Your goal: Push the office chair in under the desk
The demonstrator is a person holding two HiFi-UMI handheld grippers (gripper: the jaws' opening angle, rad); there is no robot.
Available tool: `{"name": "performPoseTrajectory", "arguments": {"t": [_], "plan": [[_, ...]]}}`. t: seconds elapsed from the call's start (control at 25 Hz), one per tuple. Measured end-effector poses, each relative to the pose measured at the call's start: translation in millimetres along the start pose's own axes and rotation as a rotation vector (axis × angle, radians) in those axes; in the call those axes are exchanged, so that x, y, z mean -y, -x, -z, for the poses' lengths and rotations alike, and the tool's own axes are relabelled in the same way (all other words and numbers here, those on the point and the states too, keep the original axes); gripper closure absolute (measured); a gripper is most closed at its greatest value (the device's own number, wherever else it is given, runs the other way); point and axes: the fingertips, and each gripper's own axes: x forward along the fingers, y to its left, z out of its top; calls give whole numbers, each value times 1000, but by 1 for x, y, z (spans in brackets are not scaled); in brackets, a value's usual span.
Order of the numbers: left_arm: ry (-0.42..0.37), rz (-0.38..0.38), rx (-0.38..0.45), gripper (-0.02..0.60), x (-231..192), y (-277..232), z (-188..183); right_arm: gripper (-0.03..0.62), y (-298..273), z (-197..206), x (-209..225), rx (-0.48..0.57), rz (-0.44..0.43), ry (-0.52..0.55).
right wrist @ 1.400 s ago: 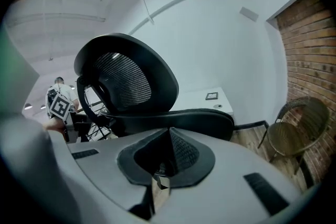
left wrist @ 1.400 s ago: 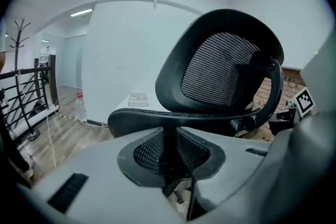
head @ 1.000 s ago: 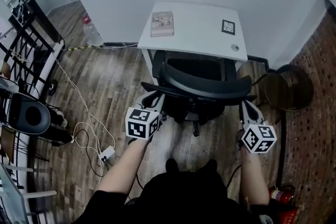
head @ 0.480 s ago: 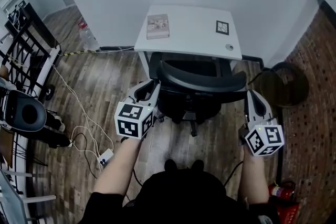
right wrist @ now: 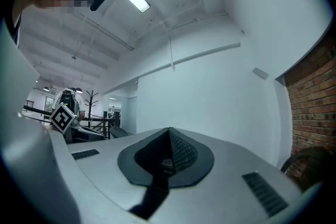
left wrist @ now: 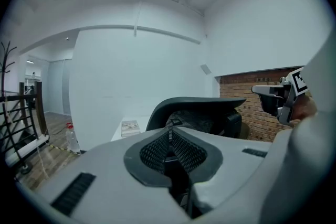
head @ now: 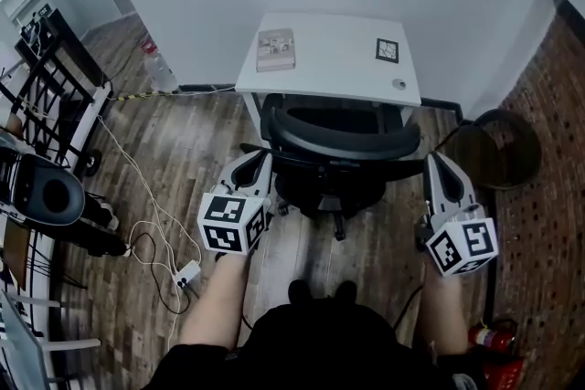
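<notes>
The black mesh office chair [head: 340,142] stands with its seat under the white desk [head: 343,68] and its backrest just in front of the desk's edge. My left gripper [head: 259,160] hangs off the backrest's left end, apart from it. Its jaws have just been closing and now stand shut with nothing between them. The chair's backrest [left wrist: 197,112] shows beyond its tips. My right gripper [head: 431,160] is off the backrest's right end, also clear of it, shut and empty. The right gripper view [right wrist: 169,136] faces the white wall.
A book [head: 275,44] and a small dark square [head: 387,49] lie on the desk. A power strip with cables [head: 187,273] lies on the floor at left, near a black rack [head: 46,78] and a bottle [head: 157,64]. A round dark stand [head: 494,151] and brick wall [head: 548,187] are at right.
Both grippers have drawn back from the ends of the chair's backrest toward me and risen. The chair stays tucked under the desk.
</notes>
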Motion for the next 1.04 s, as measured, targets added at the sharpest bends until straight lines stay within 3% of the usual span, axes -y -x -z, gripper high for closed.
{"name": "performPoseTrajectory", "arguments": {"t": [0.2,0.44,0.8,1.04], "plan": [[-21,-49,17,566,-9,5,-1,591,-12,12,-15,-24,-41,17],[9,-60,29,569,-12,10,-1,591,-8,22,-17,-62,-44,26],[5,-46,53,572,-22,-9,-10,591,-24,24,0,-80,-55,31],[3,-19,59,572,-5,-6,-19,591,-21,16,1,-55,-34,14]]}}
